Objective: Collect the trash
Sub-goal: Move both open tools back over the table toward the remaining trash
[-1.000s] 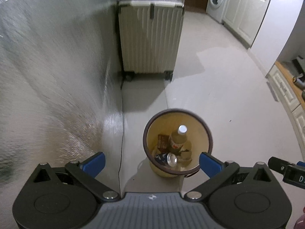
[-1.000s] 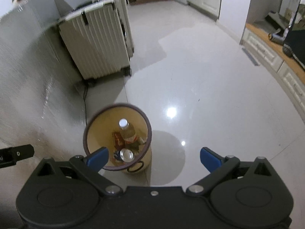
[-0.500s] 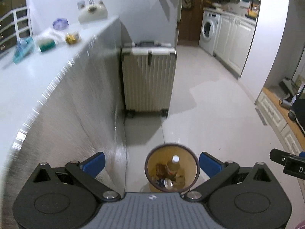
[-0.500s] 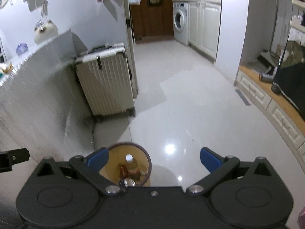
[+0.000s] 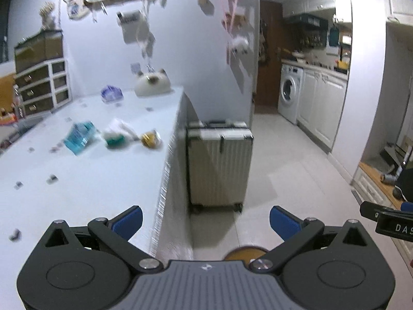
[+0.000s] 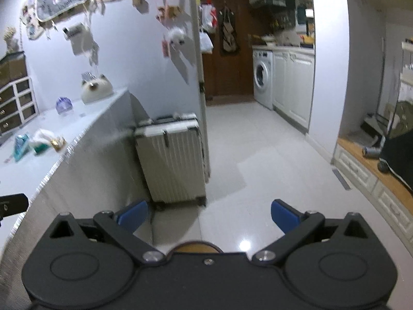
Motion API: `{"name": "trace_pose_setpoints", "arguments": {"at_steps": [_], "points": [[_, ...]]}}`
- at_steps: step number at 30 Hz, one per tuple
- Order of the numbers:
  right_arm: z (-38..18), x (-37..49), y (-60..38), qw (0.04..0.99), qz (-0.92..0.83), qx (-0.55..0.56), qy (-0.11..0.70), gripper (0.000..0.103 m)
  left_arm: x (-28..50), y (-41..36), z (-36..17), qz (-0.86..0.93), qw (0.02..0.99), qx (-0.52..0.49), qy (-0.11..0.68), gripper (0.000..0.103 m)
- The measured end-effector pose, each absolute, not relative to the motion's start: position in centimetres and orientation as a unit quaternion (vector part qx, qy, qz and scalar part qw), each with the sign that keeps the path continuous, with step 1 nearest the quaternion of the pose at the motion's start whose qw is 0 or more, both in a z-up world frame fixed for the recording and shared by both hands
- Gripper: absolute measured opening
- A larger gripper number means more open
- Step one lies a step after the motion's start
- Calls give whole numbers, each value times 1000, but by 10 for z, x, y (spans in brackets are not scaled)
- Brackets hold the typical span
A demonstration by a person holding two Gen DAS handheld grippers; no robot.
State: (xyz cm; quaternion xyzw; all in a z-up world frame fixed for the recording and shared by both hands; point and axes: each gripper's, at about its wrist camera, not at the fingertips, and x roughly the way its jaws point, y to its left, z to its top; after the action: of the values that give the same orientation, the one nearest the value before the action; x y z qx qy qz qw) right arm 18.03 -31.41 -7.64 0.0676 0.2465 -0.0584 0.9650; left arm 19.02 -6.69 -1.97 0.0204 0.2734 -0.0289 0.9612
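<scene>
The trash bin [image 5: 244,251] is a tan bucket with a dark rim on the floor, almost wholly hidden under my left gripper [image 5: 206,222]; its rim also shows in the right wrist view [image 6: 196,246]. Both grippers are open and empty; my right gripper [image 6: 208,217] hangs over the floor. On the white tabletop [image 5: 90,180] lie a blue packet [image 5: 78,137], a white and green wrapper [image 5: 116,135] and a small yellow piece [image 5: 151,138]. These also show in the right wrist view: the packet [image 6: 20,143], the wrapper [image 6: 41,140] and the yellow piece [image 6: 56,142].
A ribbed white suitcase [image 5: 219,165] stands on the floor against the table's end. A cat-shaped white object [image 5: 152,85] and a purple item [image 5: 111,94] sit at the table's far end. A washing machine [image 5: 290,94] and cabinets line the far right.
Both grippers have risen and tilted up from looking down into the bin. The bin has slid out of view below them and the tabletop with its items has come into sight.
</scene>
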Motion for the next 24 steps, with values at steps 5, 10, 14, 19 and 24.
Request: {"name": "trace_pose_setpoints", "arguments": {"at_steps": [5, 10, 14, 19, 24], "points": [[-47, 187, -291, 973, -40, 66, 217, 103, 184, -38, 16, -9, 971, 22, 239, 103], [-23, 202, -266, 978, -21, 69, 197, 103, 186, -3, 45, 18, 977, 26, 213, 103], [-7, 221, -239, 981, 5, 56, 184, 103, 197, 27, 68, 42, 979, 37, 195, 103], [15, 256, -210, 984, 31, 50, 170, 103, 227, 62, 94, 77, 982, 40, 171, 103], [28, 295, -184, 985, 59, 56, 151, 103, 269, 85, 109, 88, 984, 26, 155, 103]]}}
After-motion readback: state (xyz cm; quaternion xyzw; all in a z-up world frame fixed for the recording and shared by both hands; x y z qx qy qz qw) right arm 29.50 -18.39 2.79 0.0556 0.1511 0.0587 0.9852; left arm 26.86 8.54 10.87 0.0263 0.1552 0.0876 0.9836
